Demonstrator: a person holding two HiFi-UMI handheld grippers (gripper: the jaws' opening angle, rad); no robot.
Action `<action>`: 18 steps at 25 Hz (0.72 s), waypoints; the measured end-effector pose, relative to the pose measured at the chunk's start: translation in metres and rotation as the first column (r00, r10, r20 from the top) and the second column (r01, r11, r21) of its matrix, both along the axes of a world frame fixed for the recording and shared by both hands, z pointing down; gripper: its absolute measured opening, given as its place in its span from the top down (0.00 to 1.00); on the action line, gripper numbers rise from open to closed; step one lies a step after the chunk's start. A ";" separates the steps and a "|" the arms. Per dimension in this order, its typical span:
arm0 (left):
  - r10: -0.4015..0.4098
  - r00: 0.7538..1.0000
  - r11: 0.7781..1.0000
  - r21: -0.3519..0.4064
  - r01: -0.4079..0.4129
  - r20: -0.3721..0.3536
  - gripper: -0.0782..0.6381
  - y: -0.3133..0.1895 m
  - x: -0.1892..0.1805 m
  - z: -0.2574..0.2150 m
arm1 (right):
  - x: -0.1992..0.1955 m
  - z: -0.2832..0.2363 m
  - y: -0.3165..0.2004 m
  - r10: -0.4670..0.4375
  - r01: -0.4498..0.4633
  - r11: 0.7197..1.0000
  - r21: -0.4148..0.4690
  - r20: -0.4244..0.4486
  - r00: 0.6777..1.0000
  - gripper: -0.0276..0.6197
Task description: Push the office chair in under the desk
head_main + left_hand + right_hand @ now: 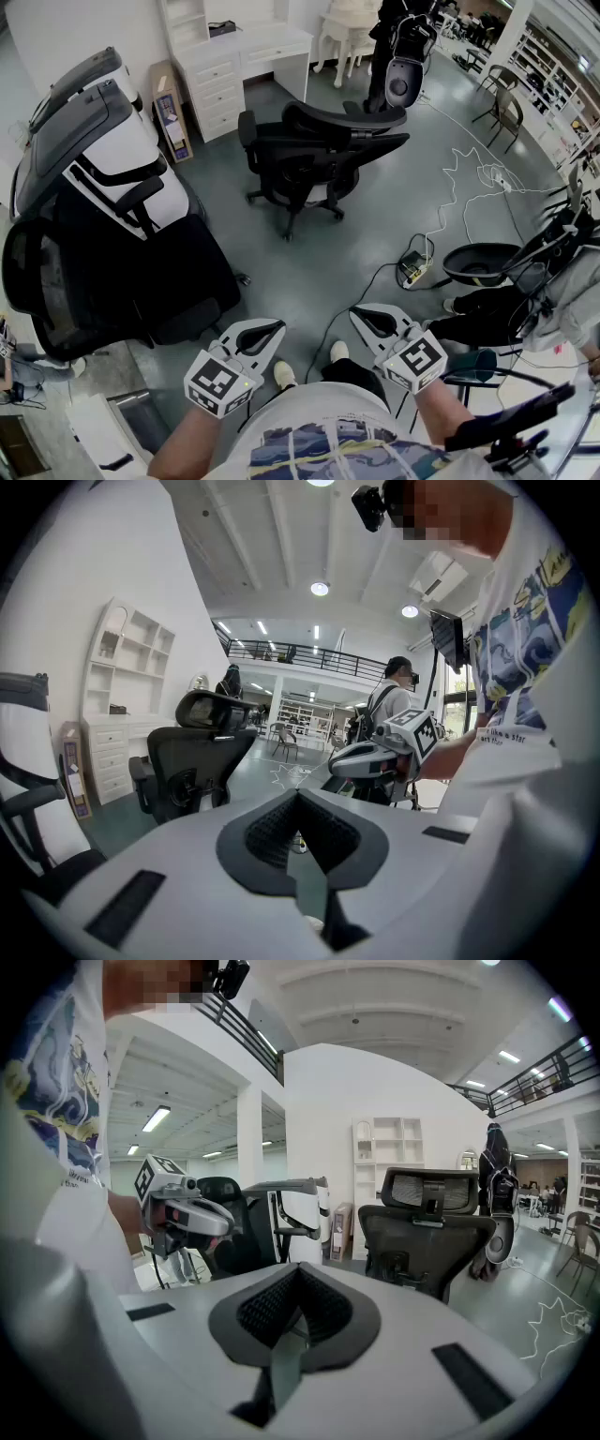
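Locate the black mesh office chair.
Head view, upper centre: the black mesh office chair stands on the grey floor beside the white desk, not under it.

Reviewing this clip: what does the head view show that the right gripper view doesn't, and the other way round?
Only the head view: the power strip on the floor and the person's shoes below the grippers.
Only the right gripper view: the ceiling lights and the mezzanine railing high on the right.
Both: the black mesh office chair standing out on the open floor, the squiggled white cable, the left gripper and the right gripper, each with its jaws together and nothing between them.
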State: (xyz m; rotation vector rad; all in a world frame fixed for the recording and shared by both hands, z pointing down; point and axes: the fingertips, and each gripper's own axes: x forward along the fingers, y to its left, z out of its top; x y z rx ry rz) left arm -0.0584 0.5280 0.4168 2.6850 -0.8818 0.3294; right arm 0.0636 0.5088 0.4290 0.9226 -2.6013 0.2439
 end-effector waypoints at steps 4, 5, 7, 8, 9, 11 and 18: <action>0.013 1.000 1.000 0.008 -0.014 0.004 0.87 -0.001 -0.008 0.003 | -0.005 0.003 0.003 0.014 -0.014 1.000 -0.005 -0.004 1.000 0.92; 0.015 1.000 1.000 0.009 -0.015 0.005 0.87 -0.002 -0.008 0.004 | -0.004 0.003 0.004 0.017 -0.017 1.000 -0.006 -0.004 1.000 0.92; 0.016 1.000 1.000 0.009 -0.016 0.005 0.87 -0.006 -0.006 0.005 | -0.001 0.004 0.002 0.020 -0.020 1.000 -0.009 -0.006 1.000 0.92; 0.017 1.000 1.000 0.009 -0.017 0.003 0.87 -0.008 -0.003 0.006 | 0.001 0.004 0.001 0.020 -0.021 1.000 -0.010 -0.009 1.000 0.92; 0.018 1.000 1.000 0.009 -0.018 0.003 0.87 -0.011 -0.001 0.006 | 0.004 0.004 -0.002 0.021 -0.021 1.000 -0.010 -0.012 1.000 0.92; 0.020 1.000 1.000 0.010 -0.020 0.009 0.87 -0.021 0.004 0.008 | 0.010 0.005 -0.012 0.024 -0.024 1.000 -0.009 -0.011 1.000 0.92; 0.002 0.999 1.000 0.017 -0.003 0.037 0.87 -0.070 0.024 -0.002 | 0.038 0.001 -0.072 0.024 -0.024 1.000 0.010 0.019 1.000 0.92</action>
